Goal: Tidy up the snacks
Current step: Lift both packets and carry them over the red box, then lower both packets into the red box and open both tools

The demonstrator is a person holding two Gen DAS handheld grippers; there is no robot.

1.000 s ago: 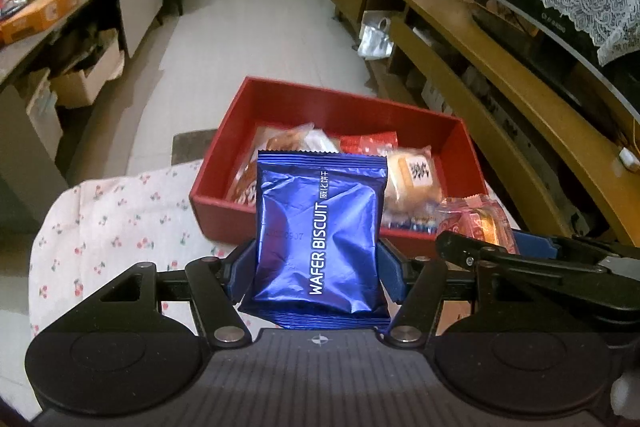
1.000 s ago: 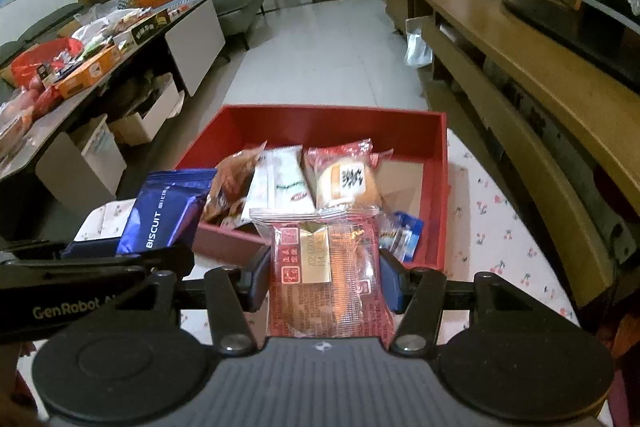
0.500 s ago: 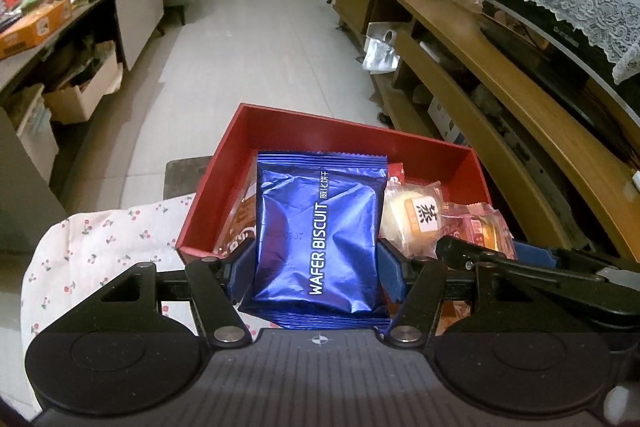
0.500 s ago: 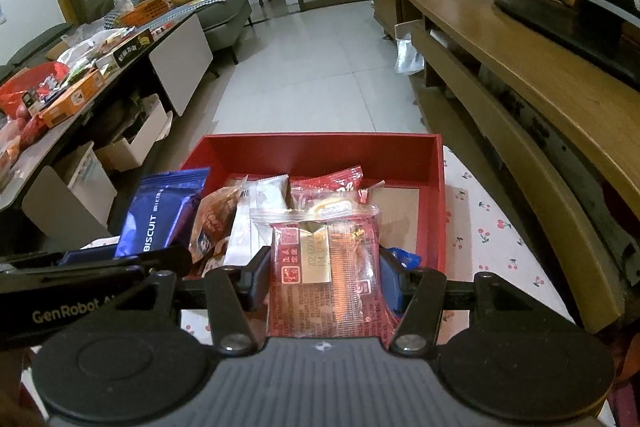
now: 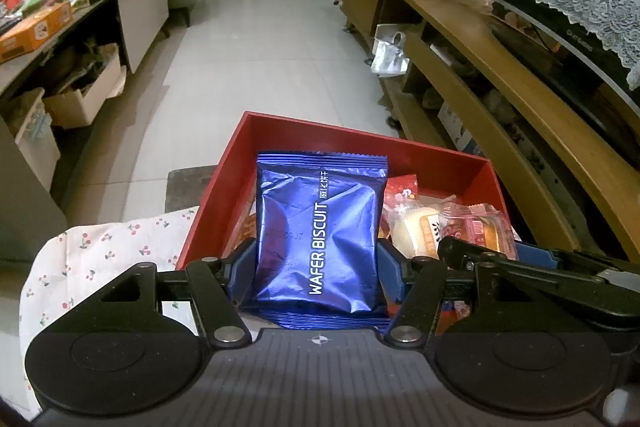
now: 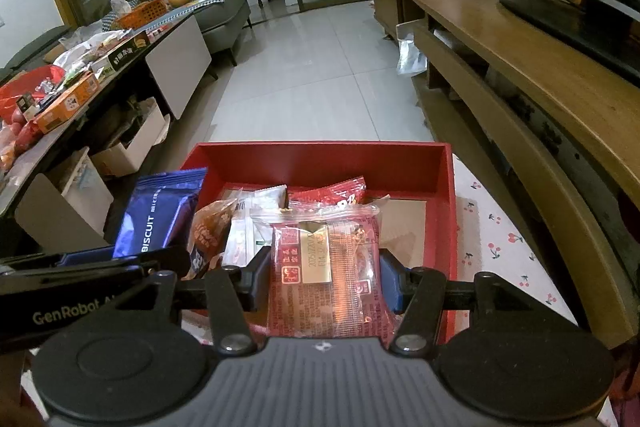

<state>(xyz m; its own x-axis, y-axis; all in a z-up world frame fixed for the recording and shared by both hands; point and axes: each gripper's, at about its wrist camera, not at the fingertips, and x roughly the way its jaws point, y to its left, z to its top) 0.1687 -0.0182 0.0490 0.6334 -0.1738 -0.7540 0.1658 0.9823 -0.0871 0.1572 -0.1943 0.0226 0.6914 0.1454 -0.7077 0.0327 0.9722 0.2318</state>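
My left gripper (image 5: pixel 316 267) is shut on a blue wafer biscuit pack (image 5: pixel 320 231), held upright over the near left part of the red box (image 5: pixel 360 143). My right gripper (image 6: pixel 324 275) is shut on a clear red pastry pack (image 6: pixel 326 267), held over the box's (image 6: pixel 320 157) near edge. The box holds several snack packs (image 6: pixel 240 227). The blue pack (image 6: pixel 160 215) and left gripper show at the left of the right wrist view. The pastry pack (image 5: pixel 476 231) and right gripper show at the right of the left wrist view.
The box stands on a cherry-print cloth (image 5: pixel 100 251) (image 6: pixel 500 239). A long wooden TV bench (image 6: pixel 520 67) runs along the right. A cluttered low table (image 6: pixel 80 67) with cardboard boxes under it lies at the left. Tiled floor (image 5: pixel 260 67) stretches beyond.
Both grippers have moved forward toward and over the red box, each still holding its pack. The box now sits lower and closer in both views.
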